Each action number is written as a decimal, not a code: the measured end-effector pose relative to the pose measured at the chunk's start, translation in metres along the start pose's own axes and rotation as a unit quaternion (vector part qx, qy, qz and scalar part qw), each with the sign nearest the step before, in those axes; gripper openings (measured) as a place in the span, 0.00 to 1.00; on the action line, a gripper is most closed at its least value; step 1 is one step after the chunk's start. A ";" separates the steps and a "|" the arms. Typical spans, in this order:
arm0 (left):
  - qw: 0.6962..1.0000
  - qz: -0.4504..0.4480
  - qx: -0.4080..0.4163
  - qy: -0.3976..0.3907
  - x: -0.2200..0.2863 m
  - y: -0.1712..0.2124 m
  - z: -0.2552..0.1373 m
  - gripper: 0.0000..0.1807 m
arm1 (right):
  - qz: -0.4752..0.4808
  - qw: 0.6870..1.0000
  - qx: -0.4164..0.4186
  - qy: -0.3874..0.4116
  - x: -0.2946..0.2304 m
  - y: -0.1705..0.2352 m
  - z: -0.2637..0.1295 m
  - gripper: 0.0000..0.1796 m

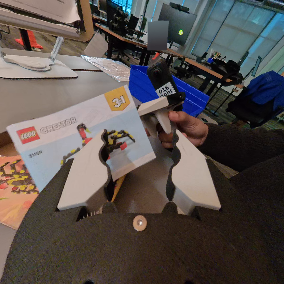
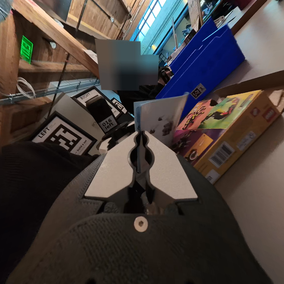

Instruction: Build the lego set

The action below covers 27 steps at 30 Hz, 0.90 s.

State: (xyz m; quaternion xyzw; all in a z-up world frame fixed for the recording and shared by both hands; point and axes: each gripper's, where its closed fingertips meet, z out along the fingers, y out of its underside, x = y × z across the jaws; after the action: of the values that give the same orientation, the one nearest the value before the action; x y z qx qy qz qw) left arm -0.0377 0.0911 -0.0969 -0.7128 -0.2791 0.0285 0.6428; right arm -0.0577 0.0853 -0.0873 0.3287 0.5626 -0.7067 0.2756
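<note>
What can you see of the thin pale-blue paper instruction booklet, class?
The thin pale-blue paper instruction booklet is a glossy stapled pamphlet; its cover shows a red logo, a yellow badge and a black-yellow-red model. It is held up off the table, tilted, pinched at one edge by the right gripper. The left gripper stands open before it.

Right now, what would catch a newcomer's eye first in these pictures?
The booklet, held up above the table: the right gripper is shut on its edge, while the open left gripper sits just in front of it. Beside it lies the bright box, with blue bins behind.
</note>
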 end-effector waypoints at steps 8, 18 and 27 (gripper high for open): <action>0.999 -0.032 0.003 -0.004 -0.010 0.001 -0.003 0.31 | -0.070 0.997 -0.034 0.002 -0.012 0.015 0.013 0.01; 0.997 -0.069 0.012 0.045 -0.004 -0.002 -0.006 0.12 | -0.066 0.998 -0.023 0.006 -0.009 0.009 0.007 0.01; 0.995 -0.080 0.019 0.056 -0.003 -0.004 -0.008 0.12 | -0.062 0.998 -0.020 0.003 -0.010 0.008 0.005 0.01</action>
State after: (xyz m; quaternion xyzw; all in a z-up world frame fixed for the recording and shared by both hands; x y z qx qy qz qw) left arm -0.0384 0.0832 -0.0928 -0.6764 -0.2979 -0.0579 0.6711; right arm -0.0466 0.0789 -0.0838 0.2902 0.5968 -0.7098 0.2363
